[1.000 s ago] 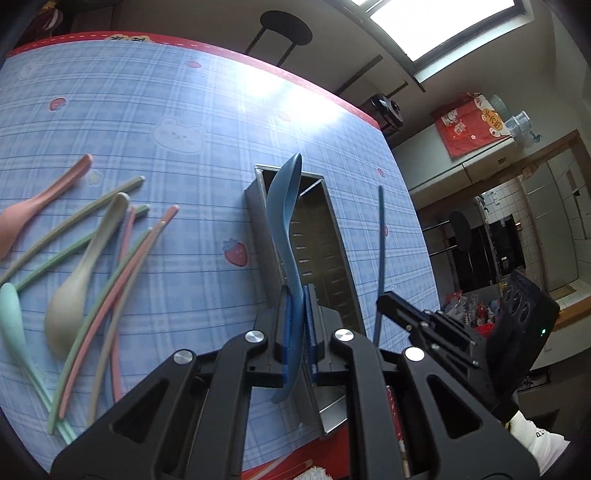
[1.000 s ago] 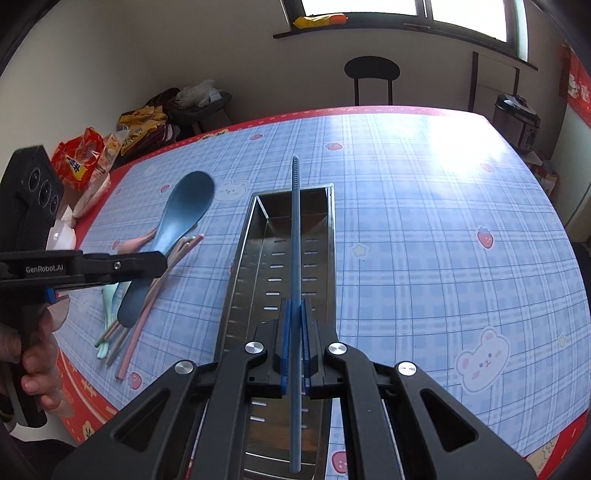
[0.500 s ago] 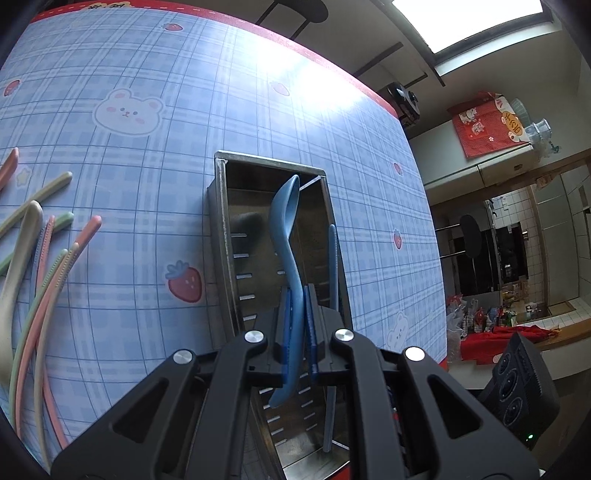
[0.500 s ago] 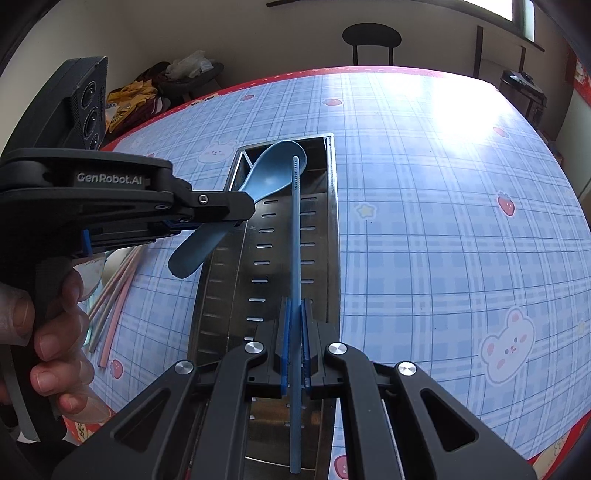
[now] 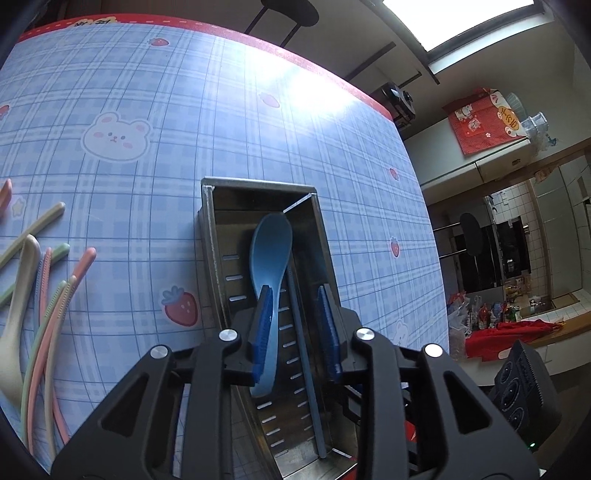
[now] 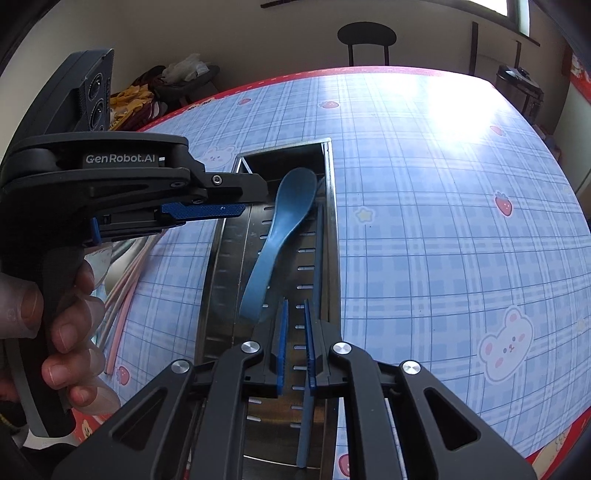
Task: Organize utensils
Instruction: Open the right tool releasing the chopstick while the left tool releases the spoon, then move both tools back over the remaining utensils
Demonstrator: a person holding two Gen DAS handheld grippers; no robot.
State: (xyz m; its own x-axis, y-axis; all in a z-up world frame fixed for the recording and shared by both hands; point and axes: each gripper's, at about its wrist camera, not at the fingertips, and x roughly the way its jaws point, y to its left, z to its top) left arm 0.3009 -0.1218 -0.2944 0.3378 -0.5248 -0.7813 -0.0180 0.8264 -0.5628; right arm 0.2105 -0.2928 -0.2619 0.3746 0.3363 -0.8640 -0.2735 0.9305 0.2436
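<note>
A long steel tray (image 5: 258,182) lies on the blue plaid tablecloth, and both grippers hang over its near end. My left gripper (image 5: 294,291) is opening. The blue spoon (image 5: 271,243) lies loose in the tray, its handle alongside the left pad, not pinched. A blue chopstick (image 5: 304,369) lies along the tray floor under the gap. In the right wrist view, my right gripper (image 6: 295,306) is also opening; the chopstick (image 6: 319,258) runs by its right pad, released into the tray (image 6: 334,240). The spoon (image 6: 291,210) slants there, just off the left gripper (image 6: 251,197).
Several pastel chopsticks and a cream spoon (image 5: 18,314) lie on the cloth left of the tray. A person's hand (image 6: 62,314) grips the left tool's handle. A black chair (image 6: 365,35) stands past the table's red far edge.
The left gripper carried the spoon right, over the tray, then parted its jaws and let it drop in. The right gripper lowered the chopstick into the tray and parted its jaws.
</note>
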